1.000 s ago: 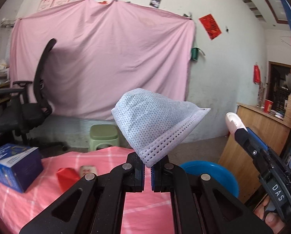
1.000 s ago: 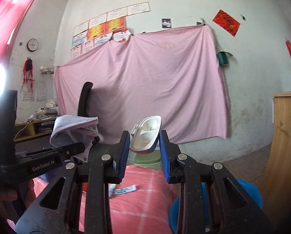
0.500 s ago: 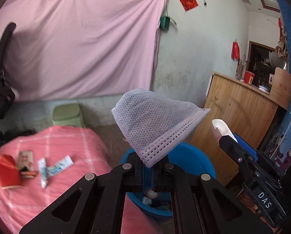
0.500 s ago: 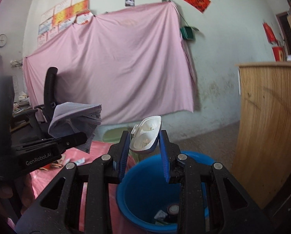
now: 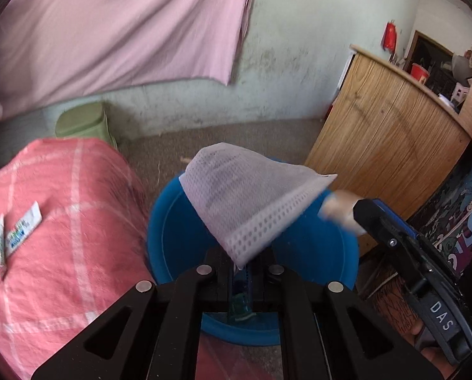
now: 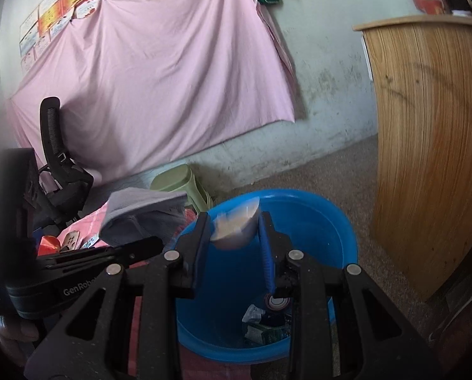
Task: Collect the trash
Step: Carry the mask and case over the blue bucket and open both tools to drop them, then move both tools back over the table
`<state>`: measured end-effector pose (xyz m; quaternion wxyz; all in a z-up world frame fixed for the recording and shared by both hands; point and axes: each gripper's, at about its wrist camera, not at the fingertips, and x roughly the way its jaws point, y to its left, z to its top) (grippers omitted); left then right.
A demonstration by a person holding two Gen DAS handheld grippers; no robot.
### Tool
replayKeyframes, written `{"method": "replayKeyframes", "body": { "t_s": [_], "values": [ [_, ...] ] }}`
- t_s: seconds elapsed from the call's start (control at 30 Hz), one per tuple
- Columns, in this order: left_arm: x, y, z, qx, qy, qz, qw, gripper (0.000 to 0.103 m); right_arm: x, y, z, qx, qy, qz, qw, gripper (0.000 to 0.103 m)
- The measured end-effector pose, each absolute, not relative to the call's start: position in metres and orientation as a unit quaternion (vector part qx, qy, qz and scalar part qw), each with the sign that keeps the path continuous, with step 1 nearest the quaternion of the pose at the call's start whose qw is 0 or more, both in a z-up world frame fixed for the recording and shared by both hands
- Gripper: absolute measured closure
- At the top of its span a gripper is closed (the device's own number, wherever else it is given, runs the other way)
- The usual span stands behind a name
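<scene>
A white perforated wipe (image 5: 248, 202) stands up from my left gripper (image 5: 240, 262), pinched by one corner while the jaws are opening slightly. It hangs right over the blue bucket (image 5: 172, 221). My right gripper (image 6: 234, 237) is shut on a blurred white plastic shell (image 6: 236, 221), also above the bucket (image 6: 315, 221). Several scraps of trash (image 6: 267, 323) lie at the bucket's bottom. In the right wrist view the left gripper (image 6: 153, 243) with the wipe (image 6: 141, 209) sits just left of the bucket rim.
A pink checked cloth covers the table (image 5: 61, 221) left of the bucket, with several wrappers (image 5: 20, 231) and a red packet (image 6: 49, 242) on it. A green stool (image 5: 80, 120) and a black office chair (image 6: 58, 171) stand behind. A wooden counter (image 5: 387, 133) rises at the right.
Both grippers swung right and tilted down from the table toward the bucket, which now fills the lower middle of both views. The wipe and the white shell stayed gripped.
</scene>
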<state>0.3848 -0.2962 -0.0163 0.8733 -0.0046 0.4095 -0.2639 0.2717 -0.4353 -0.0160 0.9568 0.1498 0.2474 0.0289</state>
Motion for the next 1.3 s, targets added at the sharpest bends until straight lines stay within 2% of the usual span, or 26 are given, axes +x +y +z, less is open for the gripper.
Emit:
{"method": "replayKeyframes", "body": {
  "t_s": [0.07,0.13,0.2,0.5,0.77,0.8,0.97,1.03,1.07,1.13,1.23,1.3],
  "values": [
    [0.386,-0.297,-0.021,-0.006,0.420,-0.263,0.869,0.091,0.273,-0.436,-0.017,0.153,0.252,0.027,0.955,0.050],
    [0.388,-0.298,-0.023,-0.009,0.425,-0.265,0.865,0.078,0.274,-0.437,-0.018,0.155,0.256,0.027,0.954,0.050],
    [0.390,-0.299,-0.024,-0.013,0.426,-0.264,0.865,0.070,0.273,-0.436,-0.018,0.156,0.258,0.025,0.953,0.050],
    [0.378,-0.274,-0.011,-0.036,0.395,-0.252,0.883,0.068,0.268,-0.432,-0.009,0.147,0.238,0.021,0.960,0.047],
    [0.356,-0.226,0.017,-0.054,0.326,-0.211,0.920,0.058,0.259,-0.414,0.013,0.128,0.194,0.039,0.972,0.034],
    [0.353,-0.221,0.020,-0.057,0.318,-0.205,0.924,0.056,0.258,-0.409,0.018,0.124,0.185,0.043,0.974,0.033],
    [0.337,-0.183,0.040,-0.073,0.271,-0.162,0.946,0.040,0.257,-0.389,0.031,0.119,0.161,0.061,0.978,0.012],
    [0.332,-0.170,0.046,-0.076,0.257,-0.142,0.953,0.023,0.257,-0.379,0.036,0.114,0.151,0.072,0.979,0.007],
    [0.327,-0.161,0.048,-0.079,0.245,-0.130,0.958,0.020,0.256,-0.373,0.038,0.109,0.146,0.077,0.980,0.004],
    [0.319,-0.147,0.051,-0.083,0.223,-0.114,0.965,0.015,0.257,-0.361,0.042,0.098,0.137,0.084,0.982,0.000],
    [0.307,-0.123,0.054,-0.081,0.199,-0.089,0.973,0.005,0.256,-0.345,0.047,0.092,0.122,0.094,0.984,0.000],
    [0.300,-0.110,0.055,-0.086,0.184,-0.076,0.976,0.004,0.255,-0.335,0.051,0.091,0.108,0.104,0.985,0.000]
  ]
}}
